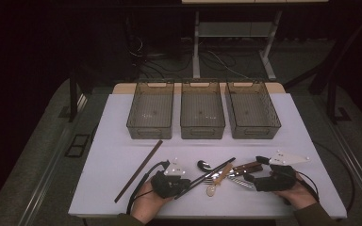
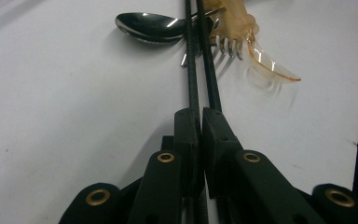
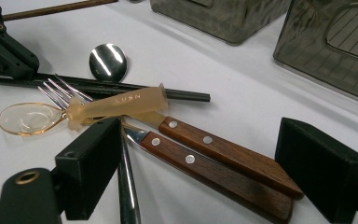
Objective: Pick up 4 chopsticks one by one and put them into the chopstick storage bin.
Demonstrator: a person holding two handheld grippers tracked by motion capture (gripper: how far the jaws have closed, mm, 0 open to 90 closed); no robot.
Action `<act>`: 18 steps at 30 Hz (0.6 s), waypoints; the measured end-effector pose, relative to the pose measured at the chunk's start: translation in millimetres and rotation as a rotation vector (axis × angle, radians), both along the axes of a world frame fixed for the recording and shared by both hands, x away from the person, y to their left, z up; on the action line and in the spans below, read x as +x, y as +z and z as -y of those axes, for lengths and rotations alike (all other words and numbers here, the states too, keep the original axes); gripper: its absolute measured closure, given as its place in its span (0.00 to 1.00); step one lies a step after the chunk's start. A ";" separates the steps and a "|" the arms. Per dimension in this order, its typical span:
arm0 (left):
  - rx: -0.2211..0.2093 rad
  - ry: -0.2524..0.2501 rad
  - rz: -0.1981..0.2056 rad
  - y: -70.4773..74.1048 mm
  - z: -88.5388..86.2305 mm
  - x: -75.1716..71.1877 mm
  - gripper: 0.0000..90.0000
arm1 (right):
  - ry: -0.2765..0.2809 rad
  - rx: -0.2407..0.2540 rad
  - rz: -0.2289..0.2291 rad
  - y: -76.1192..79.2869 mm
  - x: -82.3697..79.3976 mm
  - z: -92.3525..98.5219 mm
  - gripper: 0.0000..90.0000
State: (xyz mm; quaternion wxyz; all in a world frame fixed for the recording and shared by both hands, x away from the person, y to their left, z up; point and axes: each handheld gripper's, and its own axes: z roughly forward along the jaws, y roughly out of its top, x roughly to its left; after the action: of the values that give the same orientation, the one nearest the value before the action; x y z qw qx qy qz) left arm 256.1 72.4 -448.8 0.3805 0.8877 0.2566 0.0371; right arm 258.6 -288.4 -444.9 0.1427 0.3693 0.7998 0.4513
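At the table's front, my left gripper (image 1: 185, 182) is shut on a pair of thin black chopsticks (image 1: 212, 170). In the left gripper view the two jaws press together on the chopsticks (image 2: 200, 93), which run away past a metal spoon (image 2: 149, 27), fork tines (image 2: 228, 44) and an amber plastic spoon (image 2: 265, 63). My right gripper (image 1: 254, 169) stands open, its jaws on either side of two wooden-handled pieces (image 3: 223, 156) of cutlery without touching them (image 3: 200, 158). The amber spoon (image 3: 116, 105) lies across the fork tines there.
Three empty smoky plastic bins (image 1: 150, 115) (image 1: 202, 113) (image 1: 252, 113) stand in a row at the back of the white table (image 1: 122, 155). A single brown chopstick (image 1: 139, 170) lies diagonally at the left. A thin steel blade (image 3: 127, 191) runs beside the right gripper's left jaw.
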 end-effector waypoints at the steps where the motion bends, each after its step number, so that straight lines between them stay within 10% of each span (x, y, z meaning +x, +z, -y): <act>1: 0.018 -0.015 0.003 0.8 -1.3 1.1 0.95 | 0.001 0.000 -0.001 -0.1 0.0 -0.1 0.16; 18: -0.025 -0.005 0.013 4.4 -0.6 1.6 0.95 | -0.002 0.003 -0.002 0.2 -0.1 0.5 0.16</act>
State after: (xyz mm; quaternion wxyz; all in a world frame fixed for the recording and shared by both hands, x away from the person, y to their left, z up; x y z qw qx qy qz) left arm 257.7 72.9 -444.4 0.3935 0.8831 0.2525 0.0389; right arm 258.4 -288.8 -444.6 0.1419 0.3705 0.7989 0.4521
